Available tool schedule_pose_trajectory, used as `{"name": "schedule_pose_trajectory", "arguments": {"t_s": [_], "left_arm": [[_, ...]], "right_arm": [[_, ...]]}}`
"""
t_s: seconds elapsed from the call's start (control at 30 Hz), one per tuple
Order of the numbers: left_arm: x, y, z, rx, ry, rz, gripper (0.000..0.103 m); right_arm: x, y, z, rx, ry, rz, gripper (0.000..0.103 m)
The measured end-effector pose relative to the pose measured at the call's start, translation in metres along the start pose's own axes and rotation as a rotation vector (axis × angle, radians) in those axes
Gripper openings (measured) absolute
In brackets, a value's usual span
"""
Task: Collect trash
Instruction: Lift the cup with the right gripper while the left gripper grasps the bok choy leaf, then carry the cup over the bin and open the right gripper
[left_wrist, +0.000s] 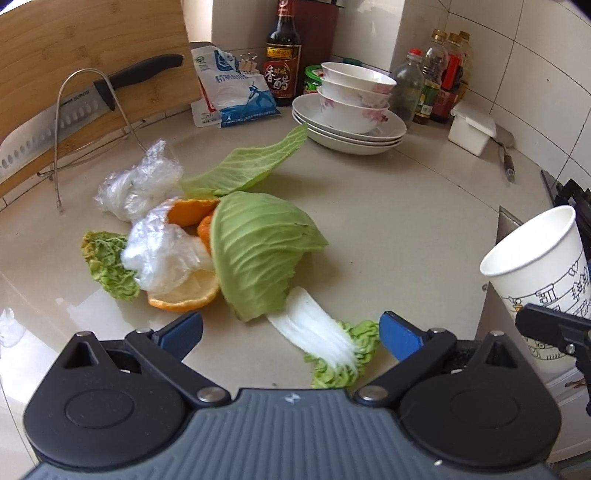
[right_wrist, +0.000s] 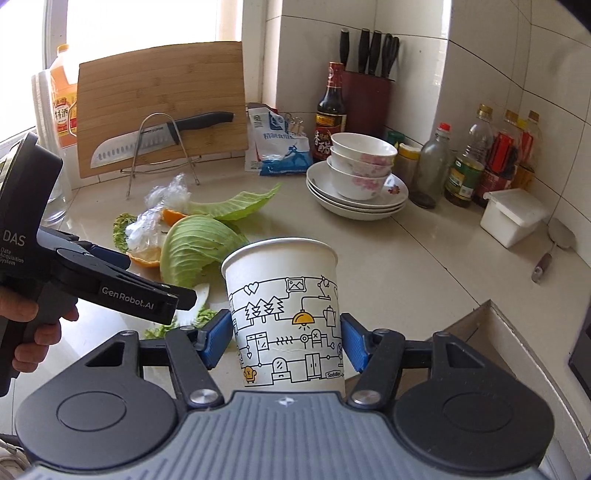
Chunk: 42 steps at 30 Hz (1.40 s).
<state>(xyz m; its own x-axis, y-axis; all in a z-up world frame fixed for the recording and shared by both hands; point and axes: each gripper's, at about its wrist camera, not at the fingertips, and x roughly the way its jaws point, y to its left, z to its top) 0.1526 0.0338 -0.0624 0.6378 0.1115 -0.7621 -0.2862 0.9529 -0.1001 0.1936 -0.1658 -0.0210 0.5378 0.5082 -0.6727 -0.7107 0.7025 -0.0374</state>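
Note:
A heap of kitchen scraps lies on the pale counter: a big cabbage leaf (left_wrist: 258, 247), a second leaf (left_wrist: 251, 162) behind it, orange peel (left_wrist: 184, 295), crumpled clear plastic (left_wrist: 140, 181), and a white-stemmed leaf (left_wrist: 325, 343). My left gripper (left_wrist: 291, 334) hangs open just above the white-stemmed leaf, nothing between its blue pads. My right gripper (right_wrist: 284, 341) is shut on a white paper cup (right_wrist: 284, 306) with line drawings, held upright and tilted slightly, mouth empty. That cup (left_wrist: 535, 280) shows at the right edge of the left wrist view. The left gripper's body (right_wrist: 122, 288) is seen beside the cup.
Stacked bowls on plates (right_wrist: 358, 184) stand behind the scraps. A knife (left_wrist: 59, 118) rests on a wire rack against a bamboo board (right_wrist: 162, 103). A salt bag (left_wrist: 236, 92), vinegar bottle (left_wrist: 282, 55), oil bottles (right_wrist: 476, 158), white box (right_wrist: 513, 216) and spatula (right_wrist: 554, 247) line the wall. A hand (right_wrist: 29, 325) grips the left tool.

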Motion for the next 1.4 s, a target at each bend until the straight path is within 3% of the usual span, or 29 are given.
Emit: {"name": "schedule_pose_trajectory", "arguments": {"t_s": [0.13, 0.43, 0.63, 0.7, 0.8, 1.2, 1.4], "left_arm": [[0.006, -0.016, -0.009, 0.014, 0.008, 0.012, 0.097], [0.02, -0.027, -0.013, -0.013, 0.029, 0.057, 0.076], [0.024, -0.028, -0.013, -0.036, 0.046, 0.069, 0.058], [0.023, -0.028, -0.013, -0.037, 0.045, 0.064, 0.046], [0.022, -0.029, -0.012, -0.031, 0.044, 0.068, 0.04], [0.012, -0.029, -0.016, 0.073, 0.039, 0.078, 0.018], [0.0, -0.025, -0.018, 0.132, 0.039, 0.083, 0.014]], "right_arm": [[0.002, -0.015, -0.006, 0.02, 0.012, -0.002, 0.067], [0.017, -0.026, -0.021, 0.053, 0.054, 0.043, 0.067], [0.019, -0.028, -0.029, 0.071, 0.063, 0.068, 0.068], [0.019, -0.028, -0.03, 0.077, 0.064, 0.072, 0.068], [0.02, -0.03, -0.032, 0.082, 0.068, 0.08, 0.068], [0.022, -0.032, -0.039, 0.088, 0.079, 0.099, 0.068], [0.02, -0.032, -0.041, 0.093, 0.079, 0.1, 0.068]]}}
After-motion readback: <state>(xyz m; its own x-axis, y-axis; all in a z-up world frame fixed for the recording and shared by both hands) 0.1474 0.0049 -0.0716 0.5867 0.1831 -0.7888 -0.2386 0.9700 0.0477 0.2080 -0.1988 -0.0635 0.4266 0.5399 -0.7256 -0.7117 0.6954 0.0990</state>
